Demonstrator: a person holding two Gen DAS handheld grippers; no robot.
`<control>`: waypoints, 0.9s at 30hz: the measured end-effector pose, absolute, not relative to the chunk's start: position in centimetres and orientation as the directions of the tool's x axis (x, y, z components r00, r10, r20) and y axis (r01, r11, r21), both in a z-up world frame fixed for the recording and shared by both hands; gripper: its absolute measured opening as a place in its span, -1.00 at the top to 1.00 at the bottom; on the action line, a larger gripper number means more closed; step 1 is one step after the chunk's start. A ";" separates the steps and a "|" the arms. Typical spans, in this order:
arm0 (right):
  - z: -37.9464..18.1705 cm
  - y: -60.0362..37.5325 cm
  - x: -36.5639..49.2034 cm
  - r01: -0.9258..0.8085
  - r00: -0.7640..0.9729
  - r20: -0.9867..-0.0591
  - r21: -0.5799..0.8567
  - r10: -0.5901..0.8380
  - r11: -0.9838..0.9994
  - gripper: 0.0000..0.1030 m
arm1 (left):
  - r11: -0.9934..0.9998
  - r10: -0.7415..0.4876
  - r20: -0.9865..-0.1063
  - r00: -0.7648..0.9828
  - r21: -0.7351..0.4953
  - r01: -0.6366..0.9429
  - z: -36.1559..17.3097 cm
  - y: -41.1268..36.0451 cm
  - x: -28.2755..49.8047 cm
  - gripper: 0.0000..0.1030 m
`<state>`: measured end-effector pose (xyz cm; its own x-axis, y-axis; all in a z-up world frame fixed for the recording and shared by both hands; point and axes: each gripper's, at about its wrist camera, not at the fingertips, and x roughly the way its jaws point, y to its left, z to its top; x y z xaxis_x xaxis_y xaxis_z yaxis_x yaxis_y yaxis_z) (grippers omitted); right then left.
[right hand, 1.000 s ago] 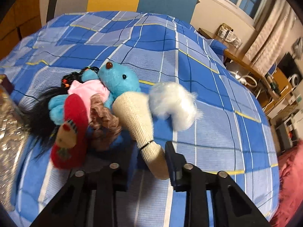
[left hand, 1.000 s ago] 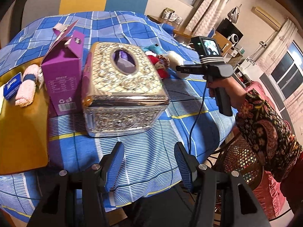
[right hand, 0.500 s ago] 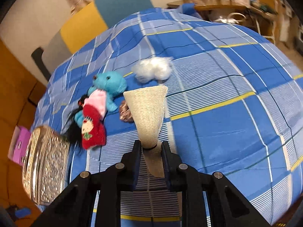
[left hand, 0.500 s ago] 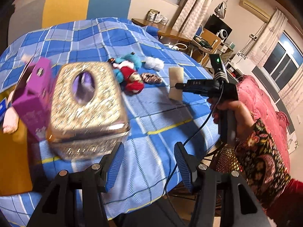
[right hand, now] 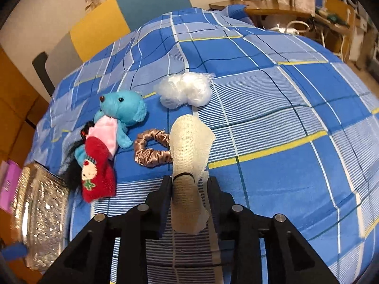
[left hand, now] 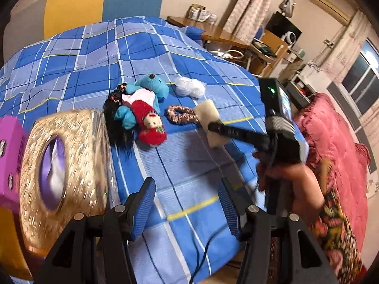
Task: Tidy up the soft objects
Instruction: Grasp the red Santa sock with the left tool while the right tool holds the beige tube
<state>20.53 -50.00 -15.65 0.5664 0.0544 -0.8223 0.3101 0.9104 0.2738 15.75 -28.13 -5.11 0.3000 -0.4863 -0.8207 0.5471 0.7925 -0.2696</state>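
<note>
My right gripper (right hand: 188,184) is shut on a cream gauze roll (right hand: 189,146) and holds it above the blue plaid cloth (right hand: 272,118); it also shows in the left wrist view (left hand: 209,125). Beside it lie a brown satin scrunchie (right hand: 149,150), a white fluffy wad (right hand: 184,90), a blue plush toy (right hand: 123,108) and a red doll (right hand: 97,172) with black hair. My left gripper (left hand: 187,203) is open and empty, low over the cloth's near edge.
A gold ornate tissue box (left hand: 61,163) stands left of the toys, with a purple carton (left hand: 9,156) beyond it. A red sofa (left hand: 331,142) is at the right. A wooden desk (left hand: 213,30) with clutter stands behind the table.
My right gripper has carried the gauze roll a little lower and nearer the scrunchie. My left gripper has swung right, so the tissue box has slid to the left of its view.
</note>
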 end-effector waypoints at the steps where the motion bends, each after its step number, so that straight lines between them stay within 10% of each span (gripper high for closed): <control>1: -15.8 -49.9 20.6 0.312 0.553 -0.832 0.260 0.048 0.914 0.53 | 0.798 -0.479 -0.825 0.300 -0.266 0.541 -5.3 -28.6 16.1 -0.08; 24: -12.3 -51.6 18.1 0.335 0.676 -0.733 0.397 0.075 0.855 0.57 | 0.923 -0.217 -0.930 0.297 -0.097 0.372 -13.4 -35.3 26.3 -0.08; 27: -12.4 -51.5 18.2 0.332 0.676 -0.733 0.398 0.079 0.855 0.57 | 0.930 -0.220 -0.923 0.315 -0.101 0.353 -13.5 -34.5 26.5 0.40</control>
<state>18.21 -51.45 -12.41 0.6757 0.0793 -0.7329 0.3318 0.8551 0.3985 26.54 -34.53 -13.46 0.3151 -0.2202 -0.9232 0.3531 0.9301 -0.1014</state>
